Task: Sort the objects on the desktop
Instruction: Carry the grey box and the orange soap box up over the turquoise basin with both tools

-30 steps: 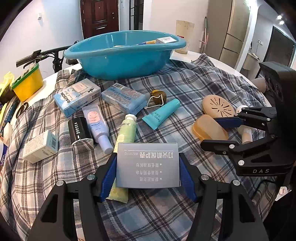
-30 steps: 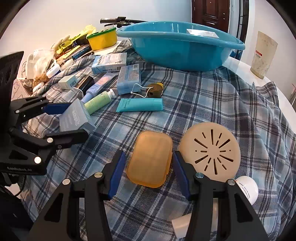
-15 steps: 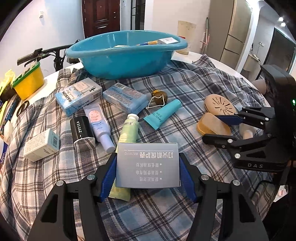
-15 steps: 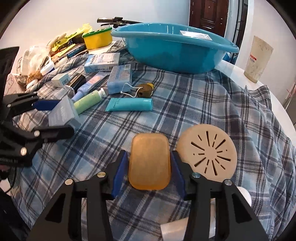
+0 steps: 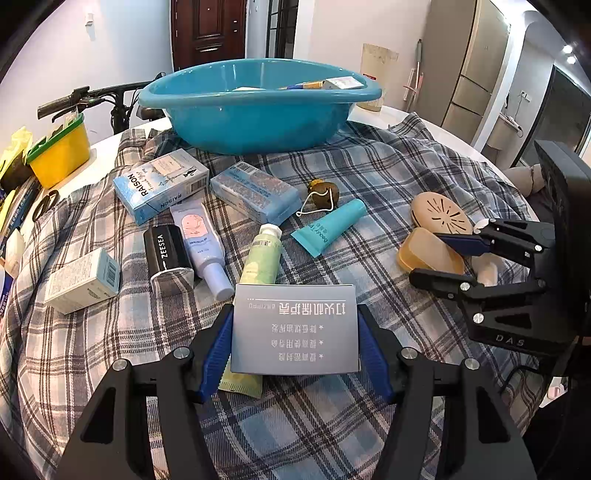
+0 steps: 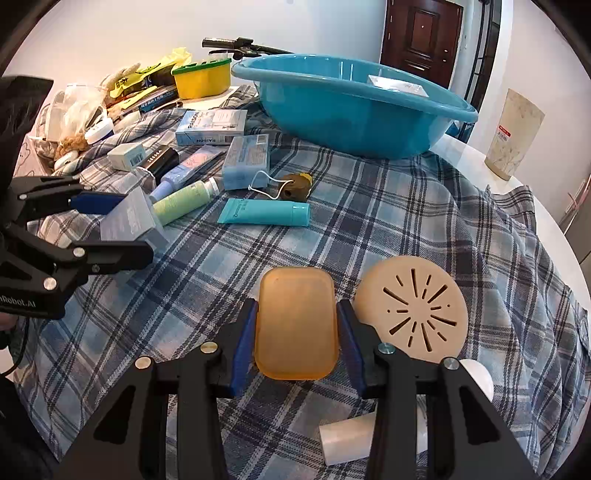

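While left tongs [image 5: 294, 345] grip grey box [image 5: 295, 328] | right tongs [image 6: 296, 334] clamp amber soap [image 6: 296, 323] | beige disc [image 6: 412, 308] beside

Right tool [image 6: 296, 326] jaws now closed onto the amber soap bar [image 6: 296, 323]; a second ago they stood clear of its sides.

Dark wooden door [image 5: 207, 35] behind, bicycle handlebar [image 5: 85, 99] at the wall, tall cabinet [image 5: 476, 62] off right.
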A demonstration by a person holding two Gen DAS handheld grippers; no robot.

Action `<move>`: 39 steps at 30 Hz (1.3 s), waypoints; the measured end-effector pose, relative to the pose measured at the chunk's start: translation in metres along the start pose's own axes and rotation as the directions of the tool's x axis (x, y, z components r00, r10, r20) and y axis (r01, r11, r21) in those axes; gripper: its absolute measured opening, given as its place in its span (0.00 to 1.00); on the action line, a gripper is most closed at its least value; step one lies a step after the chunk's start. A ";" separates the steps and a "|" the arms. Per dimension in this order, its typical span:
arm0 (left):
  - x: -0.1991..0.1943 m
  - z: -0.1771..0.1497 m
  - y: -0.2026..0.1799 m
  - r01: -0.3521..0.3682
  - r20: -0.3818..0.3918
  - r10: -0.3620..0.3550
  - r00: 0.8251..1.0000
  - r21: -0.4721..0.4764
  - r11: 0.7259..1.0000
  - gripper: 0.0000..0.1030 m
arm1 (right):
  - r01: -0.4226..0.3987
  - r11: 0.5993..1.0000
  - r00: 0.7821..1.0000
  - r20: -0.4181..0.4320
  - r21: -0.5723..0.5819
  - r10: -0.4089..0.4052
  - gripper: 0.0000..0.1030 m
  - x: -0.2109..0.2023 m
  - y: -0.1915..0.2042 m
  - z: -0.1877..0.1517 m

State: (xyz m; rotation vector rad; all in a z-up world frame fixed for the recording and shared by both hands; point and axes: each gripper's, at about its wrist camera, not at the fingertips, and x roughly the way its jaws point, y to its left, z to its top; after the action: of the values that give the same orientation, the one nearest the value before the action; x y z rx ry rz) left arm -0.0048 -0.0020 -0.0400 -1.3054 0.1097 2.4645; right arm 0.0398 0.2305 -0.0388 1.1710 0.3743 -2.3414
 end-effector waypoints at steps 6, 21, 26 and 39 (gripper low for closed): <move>0.000 0.000 0.001 -0.018 0.002 0.018 1.000 -0.001 1.000 0.64 | 0.003 1.000 1.000 0.008 0.012 -0.003 0.40 -0.002 -0.002 0.002; -0.036 0.027 0.008 -0.122 0.183 0.132 0.974 -0.066 0.990 0.64 | 0.057 0.996 0.980 0.188 0.065 -0.068 0.40 -0.043 -0.013 0.033; -0.056 0.042 0.005 -0.174 0.309 0.196 0.930 -0.099 0.980 0.64 | 0.083 0.994 0.952 0.291 0.067 -0.099 0.40 -0.065 -0.016 0.056; -0.092 0.104 -0.013 -0.212 0.550 0.260 0.794 -0.150 0.966 0.63 | 0.114 0.979 0.829 0.526 0.169 -0.188 0.40 -0.103 -0.013 0.109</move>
State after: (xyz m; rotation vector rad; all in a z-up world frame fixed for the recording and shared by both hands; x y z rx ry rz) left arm -0.0345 0.0094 0.0956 -0.5500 0.0227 2.9922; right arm 0.0126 0.2242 0.1092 0.4905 0.1121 -2.7392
